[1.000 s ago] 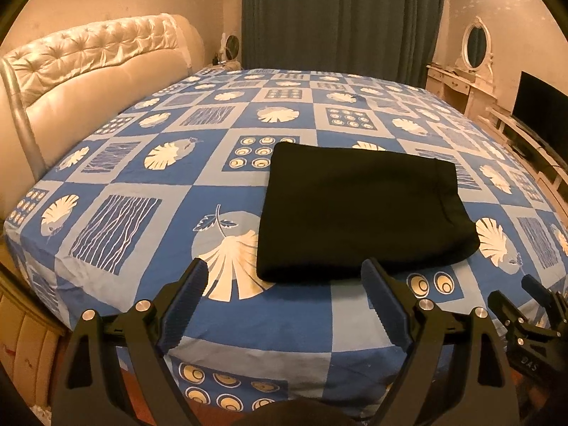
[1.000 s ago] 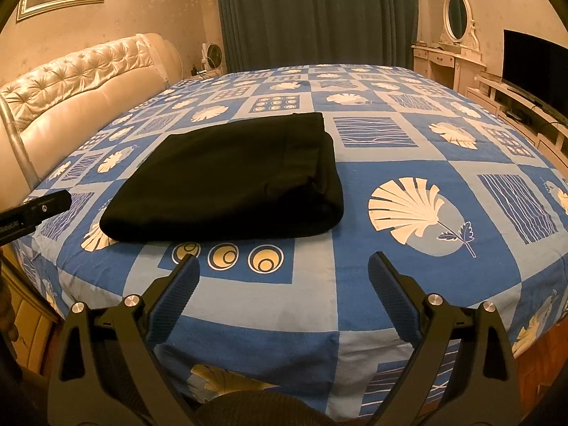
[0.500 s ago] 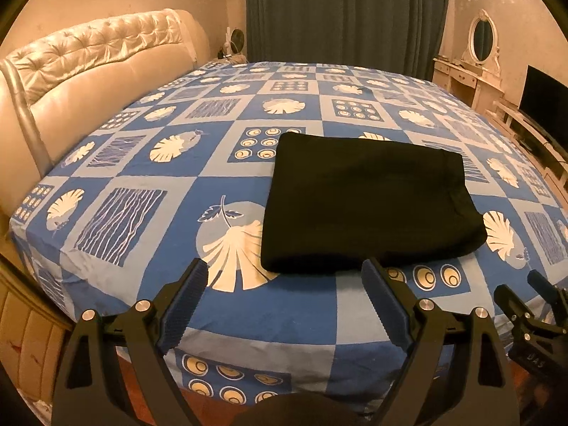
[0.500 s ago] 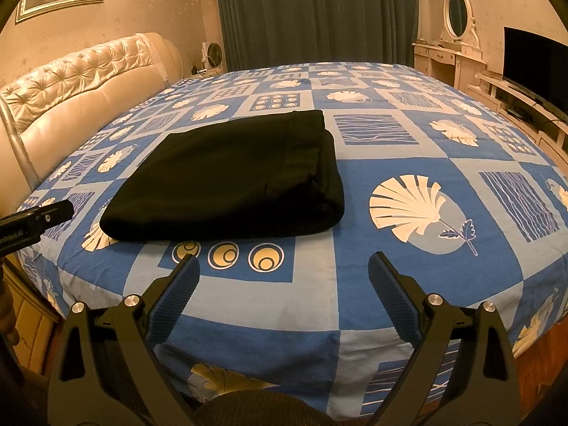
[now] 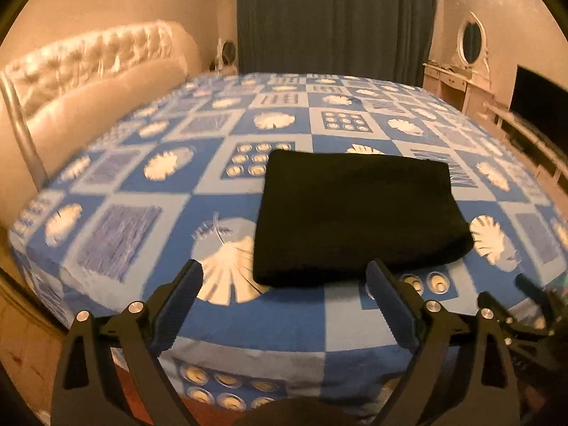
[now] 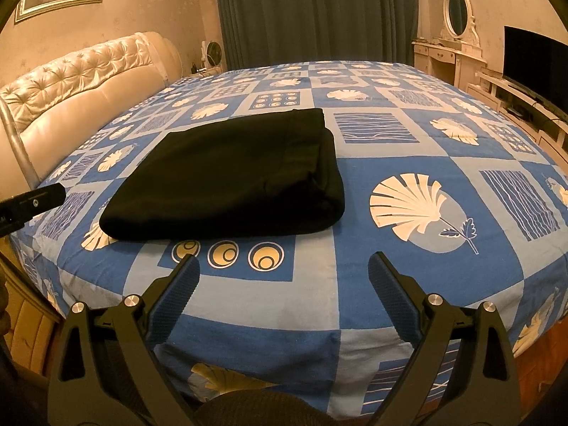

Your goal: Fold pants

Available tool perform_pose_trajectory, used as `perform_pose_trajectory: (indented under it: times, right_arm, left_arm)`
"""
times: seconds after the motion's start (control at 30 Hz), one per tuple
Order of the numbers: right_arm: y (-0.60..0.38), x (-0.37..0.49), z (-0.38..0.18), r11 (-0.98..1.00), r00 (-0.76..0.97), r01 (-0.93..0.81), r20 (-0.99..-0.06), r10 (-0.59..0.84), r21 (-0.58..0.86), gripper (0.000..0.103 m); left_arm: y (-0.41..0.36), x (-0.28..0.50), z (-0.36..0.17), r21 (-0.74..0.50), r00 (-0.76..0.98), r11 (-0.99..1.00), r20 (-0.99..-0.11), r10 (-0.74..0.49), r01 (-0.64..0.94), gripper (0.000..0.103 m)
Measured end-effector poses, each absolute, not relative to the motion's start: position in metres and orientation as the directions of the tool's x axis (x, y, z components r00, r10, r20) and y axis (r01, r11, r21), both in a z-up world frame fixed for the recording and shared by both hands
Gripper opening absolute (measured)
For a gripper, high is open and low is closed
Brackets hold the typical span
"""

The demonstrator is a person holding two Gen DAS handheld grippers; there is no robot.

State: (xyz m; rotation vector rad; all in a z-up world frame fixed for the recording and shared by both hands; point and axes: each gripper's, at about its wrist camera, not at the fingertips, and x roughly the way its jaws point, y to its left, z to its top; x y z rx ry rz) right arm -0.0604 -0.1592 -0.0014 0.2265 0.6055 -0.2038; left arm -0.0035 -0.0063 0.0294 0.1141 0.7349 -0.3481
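Note:
The black pants [image 5: 355, 213] lie folded into a flat rectangle on the blue patterned bed [image 5: 142, 213], near its front edge. My left gripper [image 5: 284, 269] hovers just short of the pants' near edge; its jaws are opening and nothing is between them. In the right wrist view the pants [image 6: 230, 177] sit to the left and ahead of my right gripper [image 6: 284, 261], which is open and empty over the bed's front edge [image 6: 319, 305]. Each view catches the other tool at its border: the right gripper [image 5: 525, 298] and the left gripper [image 6: 32, 202].
A tufted cream headboard [image 6: 71, 81] runs along the left side of the bed. Dark curtains [image 6: 312, 10] hang behind it. A white dresser with an oval mirror [image 6: 451, 46] and a TV [image 6: 532, 53] on a low cabinet stand at the right.
The left wrist view has shifted slightly and is blurred by motion, and its fingers stand a touch wider. The pants and the right gripper have not moved.

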Motion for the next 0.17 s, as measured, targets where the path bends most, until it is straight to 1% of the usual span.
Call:
perform_pose_trajectory:
  times: [0.07, 0.17]
  right_arm:
    - [-0.1592, -0.0612, -0.001, 0.956, 0.806, 0.254, -0.579, -0.124, 0.15, 0.096]
    - [-0.1599, -0.0608, -0.0006, 0.955, 0.805, 0.255, -0.58, -0.123, 0.151, 0.096]
  left_arm:
    - [-0.0042, 0.0014, 0.0257, -0.053, 0.659, 0.939, -0.698, -0.279, 0.341, 0.092]
    - [-0.0035, 0.0022, 0.0233, -0.05, 0.652, 0.94, -0.708, -0.271, 0.337, 0.092]
